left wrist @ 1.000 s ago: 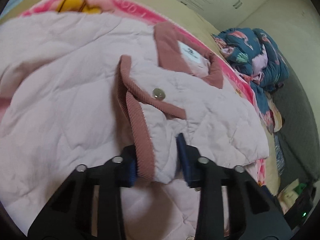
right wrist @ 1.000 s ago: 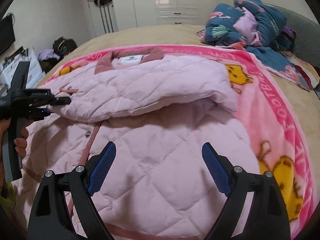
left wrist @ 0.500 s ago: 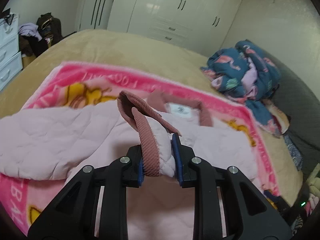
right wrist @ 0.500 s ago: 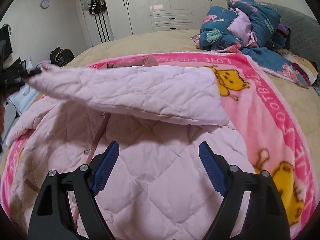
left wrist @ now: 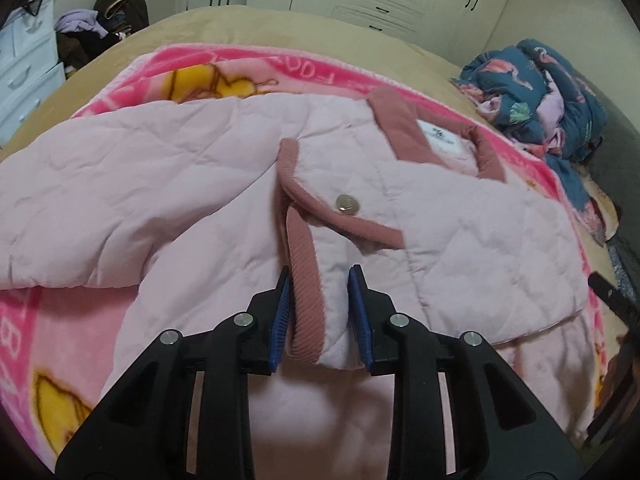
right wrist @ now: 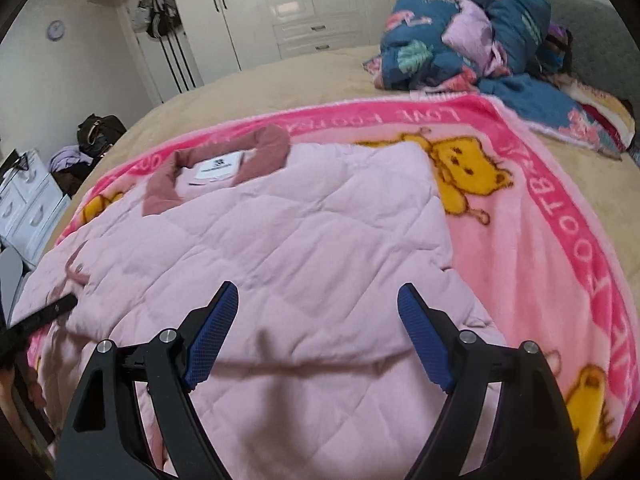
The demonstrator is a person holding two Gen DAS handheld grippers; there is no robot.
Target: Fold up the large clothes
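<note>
white wardrobe doors (right wrist: pixel 316 4) back a bedroom where a tan bed (right wrist: pixel 280 84) carries a pink cartoon blanket (right wrist: pixel 560 240), and on that blanket lies the pale pink quilted jacket (right wrist: pixel 304 248), spread directly ahead of both claws. a heap of dark blue bedding (right wrist: pixel 472 28) sits far beyond the right claw, off to its right side.

the left claw (left wrist: pixel 320 312) has the corduroy-trimmed sleeve cuff (left wrist: pixel 308 300) between its pads, and its jaws are opening, though the cuff looks still pinched. beyond its tips the sleeve (left wrist: pixel 460 240) crosses the jacket's front, just below the collar (left wrist: pixel 404 128) and its white label, with a snap button (left wrist: pixel 346 203) a little ahead of the pads.

the right claw (right wrist: pixel 320 336) hangs spread wide above the jacket's body and holds nothing.

by the look of it, one sleeve is folded inward across the chest and is about to be let go. the other sleeve appears to lie out to the left of the left claw, not yet brought in, and the body itself appears unfolded, so most of the folding is left.
</note>
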